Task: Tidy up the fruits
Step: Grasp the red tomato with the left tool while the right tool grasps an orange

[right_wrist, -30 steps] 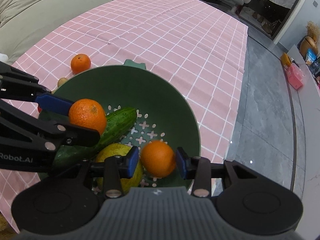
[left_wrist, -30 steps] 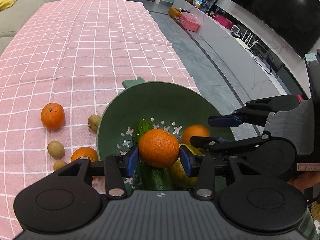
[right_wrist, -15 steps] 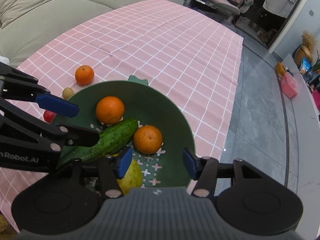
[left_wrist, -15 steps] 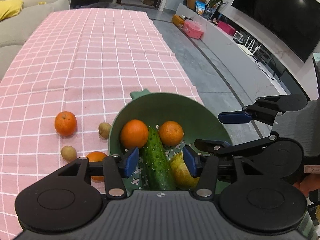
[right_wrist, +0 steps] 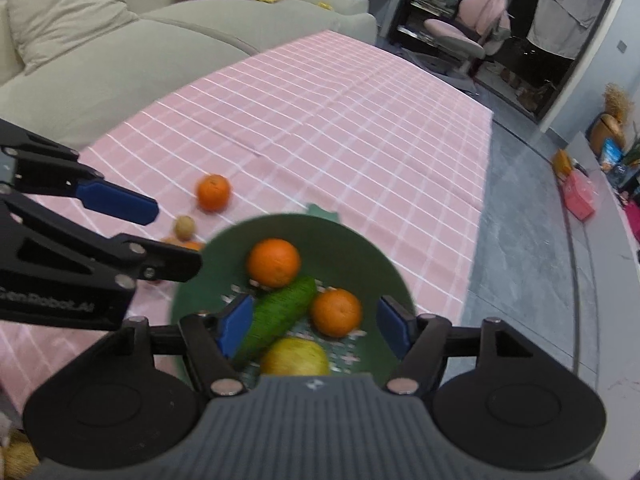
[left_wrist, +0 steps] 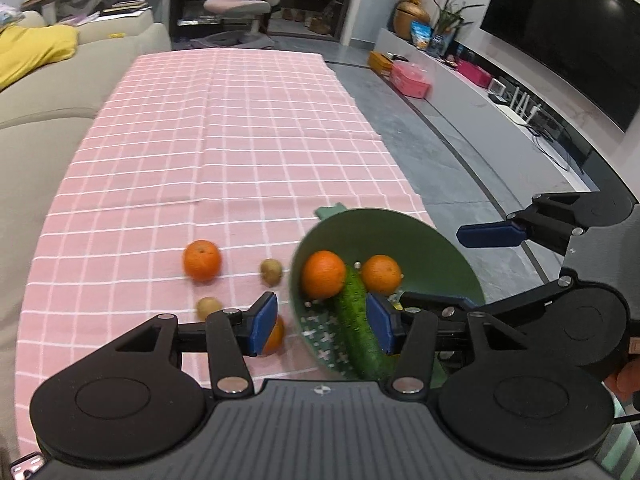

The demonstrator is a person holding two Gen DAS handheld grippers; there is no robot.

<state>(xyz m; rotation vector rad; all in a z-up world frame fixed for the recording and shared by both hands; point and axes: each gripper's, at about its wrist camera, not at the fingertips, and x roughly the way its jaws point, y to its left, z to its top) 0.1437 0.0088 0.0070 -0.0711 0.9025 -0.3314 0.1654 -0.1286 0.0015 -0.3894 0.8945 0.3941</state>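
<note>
Oranges [right_wrist: 273, 263] released a second ago are now resting in the colander [right_wrist: 360, 248] while both grippers, fingers spread and empty, are retreating, freeing them for fruit remaining on the surface [left_wrist: 160, 184].

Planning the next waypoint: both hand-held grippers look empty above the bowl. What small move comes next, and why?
Probably swing the left hand-held gripper left and down toward the near orange on the cloth. Its jaws are open and empty, the green bowl already holds two oranges, and loose fruit sits closest to the left side.
</note>
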